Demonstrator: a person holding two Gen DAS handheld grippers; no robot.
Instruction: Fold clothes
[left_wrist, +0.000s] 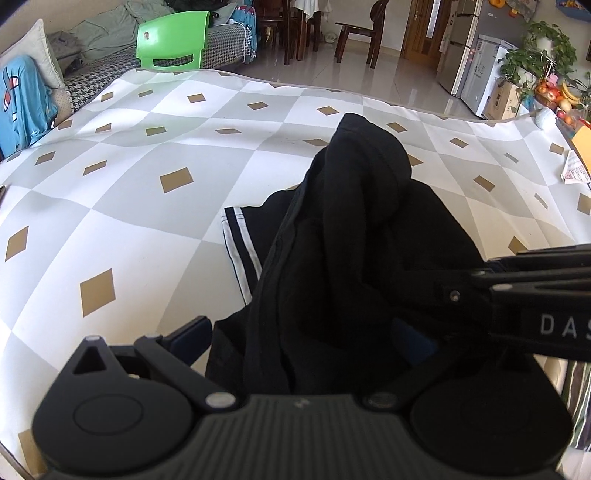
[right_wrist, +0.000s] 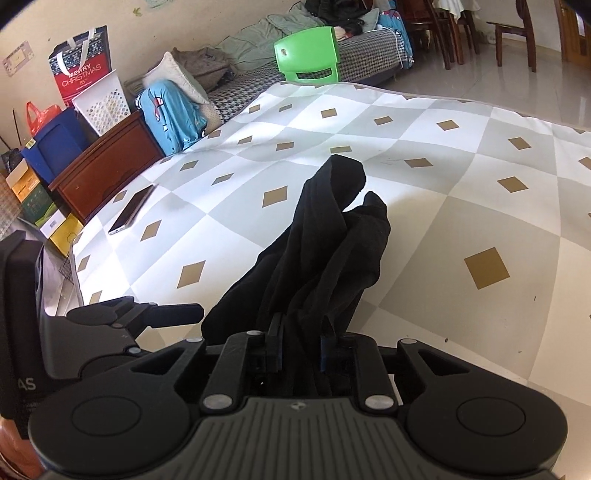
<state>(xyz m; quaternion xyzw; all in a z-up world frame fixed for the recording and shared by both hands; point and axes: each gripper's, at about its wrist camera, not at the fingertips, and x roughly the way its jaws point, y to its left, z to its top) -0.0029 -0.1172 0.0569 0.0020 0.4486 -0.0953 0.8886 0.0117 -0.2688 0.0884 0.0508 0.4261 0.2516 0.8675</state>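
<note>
Right gripper (right_wrist: 301, 350) clamps a bunched fold of the black garment (right_wrist: 325, 254), its matte cloth rising in soft peaks over the diamond-patterned cloth (right_wrist: 461, 177). Left gripper (left_wrist: 306, 339) stands wide around the same garment; whether it grips, I cannot tell. A white-striped hem (left_wrist: 240, 254) lies flat beyond.

Garment (right_wrist: 325, 251) bunched on the bedspread (right_wrist: 443, 206); phone (right_wrist: 132, 209) far left.
</note>
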